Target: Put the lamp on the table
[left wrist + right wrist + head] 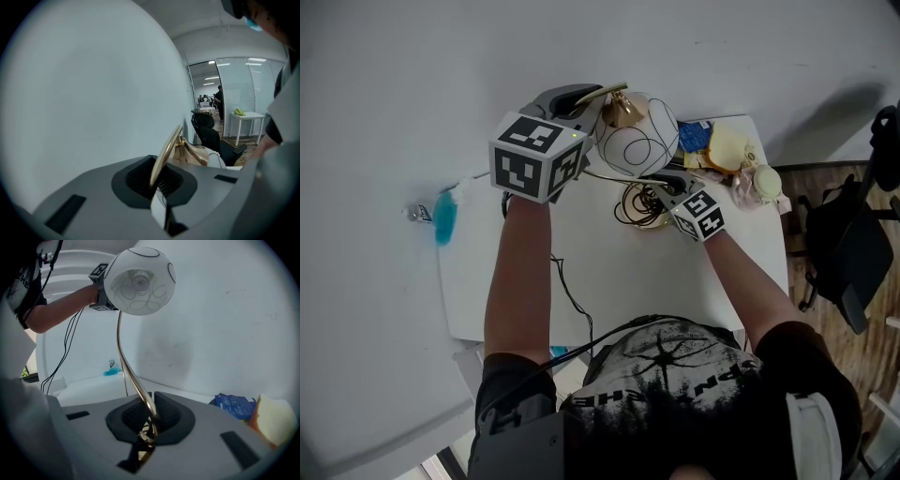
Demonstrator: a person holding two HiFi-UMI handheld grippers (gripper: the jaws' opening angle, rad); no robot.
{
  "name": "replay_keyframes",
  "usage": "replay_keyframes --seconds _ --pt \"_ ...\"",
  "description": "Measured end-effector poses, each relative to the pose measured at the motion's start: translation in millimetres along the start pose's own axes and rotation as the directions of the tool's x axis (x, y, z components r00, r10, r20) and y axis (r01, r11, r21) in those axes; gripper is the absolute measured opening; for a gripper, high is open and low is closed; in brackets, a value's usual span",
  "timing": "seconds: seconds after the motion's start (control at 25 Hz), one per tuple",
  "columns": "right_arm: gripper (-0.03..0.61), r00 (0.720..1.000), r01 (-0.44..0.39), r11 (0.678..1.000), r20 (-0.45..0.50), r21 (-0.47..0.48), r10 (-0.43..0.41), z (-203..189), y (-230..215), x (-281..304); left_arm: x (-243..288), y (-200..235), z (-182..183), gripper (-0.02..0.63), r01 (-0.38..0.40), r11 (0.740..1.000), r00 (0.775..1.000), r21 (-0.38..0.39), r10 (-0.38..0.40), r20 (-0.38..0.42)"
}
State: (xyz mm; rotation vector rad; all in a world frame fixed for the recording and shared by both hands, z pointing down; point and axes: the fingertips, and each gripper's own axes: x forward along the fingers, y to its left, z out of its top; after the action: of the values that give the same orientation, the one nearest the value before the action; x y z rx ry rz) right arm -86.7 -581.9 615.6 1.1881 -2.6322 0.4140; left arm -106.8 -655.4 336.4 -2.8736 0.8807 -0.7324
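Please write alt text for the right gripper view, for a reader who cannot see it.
The right tool is shut on the thin gold stem of a lamp, which curves up to its white globe shade against a white wall. A blue packet shows at right.

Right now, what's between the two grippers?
The lamp. In the right gripper view its gold stem curves up from the right gripper, shut on it, to the white shade; the left gripper is shut on the stem's upper part.
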Motion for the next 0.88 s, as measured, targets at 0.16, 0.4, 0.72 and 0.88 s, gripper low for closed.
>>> replay_keyframes --seconds 0.16,0.4,0.72,0.88 --pt "0.019 1.000 0.027 0.999 -0.014 -0.029 -0.027 -4 -1 -1 -1 -6 0 0.015 0.005 1.000 1.000 0.004 -0.005 -0.009" --pt "0.020 0.997 0.057 0.997 -0.041 -0.058 -0.060 -11 -6 -4 3 -17 2 0.015 0.004 1.000 1.000 0.022 -0.004 -0.024" --pt "0.131 0.995 0.069 0.997 -0.074 -0.024 -0.071 -17 -11 -13 7 -31 6 0.015 0.003 0.999 0.999 0.049 -0.001 -0.039" --pt "0.145 0.994 0.061 0.997 -0.086 -0.043 -0.065 -19 -8 -20 5 -36 6 0.015 -0.003 0.998 0.999 0.056 0.005 -0.041"
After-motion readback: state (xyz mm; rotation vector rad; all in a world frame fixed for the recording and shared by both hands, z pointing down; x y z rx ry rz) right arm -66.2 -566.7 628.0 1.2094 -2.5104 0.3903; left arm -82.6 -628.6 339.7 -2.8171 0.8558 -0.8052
